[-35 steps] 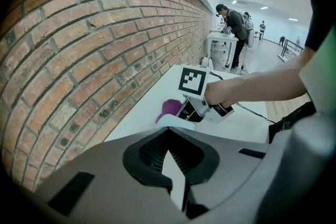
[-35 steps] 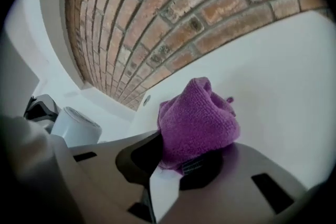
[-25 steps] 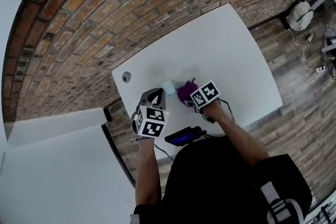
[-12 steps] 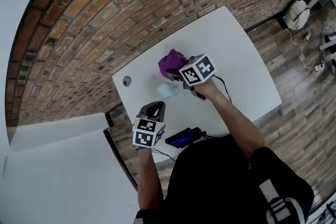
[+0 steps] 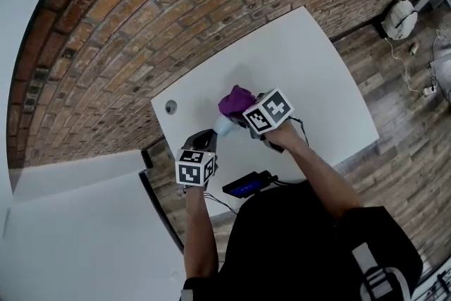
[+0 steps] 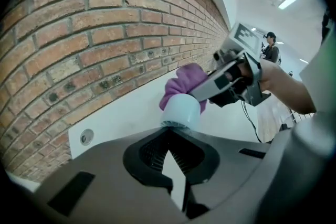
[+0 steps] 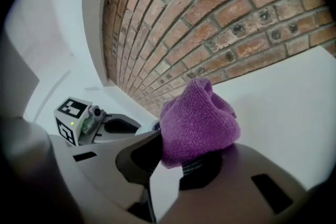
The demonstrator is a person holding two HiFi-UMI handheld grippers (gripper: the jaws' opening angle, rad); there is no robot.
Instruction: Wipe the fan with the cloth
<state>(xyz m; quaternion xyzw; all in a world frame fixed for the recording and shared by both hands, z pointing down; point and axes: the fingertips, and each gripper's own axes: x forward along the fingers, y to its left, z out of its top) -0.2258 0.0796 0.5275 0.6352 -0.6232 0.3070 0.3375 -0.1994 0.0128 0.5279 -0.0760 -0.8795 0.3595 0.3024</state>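
Head view: where does the fan sit?
— The small pale-blue cylindrical plastic fan (image 5: 224,125) sits on the white bench (image 5: 303,74) near the brick wall, between the two tools. The left hand-held gripper (image 5: 210,139), jaws together with nothing in them, noses up to its near end. Whether it touches cannot be told.
— And the cloth?
— The bunched purple terry cloth (image 7: 197,120) is clamped in the right hand-held gripper (image 7: 176,162). The left gripper view shows it against the fan's far side.
— How will the fan handle?
— Likely light, hard-shelled and smooth, so it may roll or skid under a wipe. Steadying it calls for a hold across the round body, not at either end face. The cloth is soft and gives; held by one fold, its loose bulk does the wiping.
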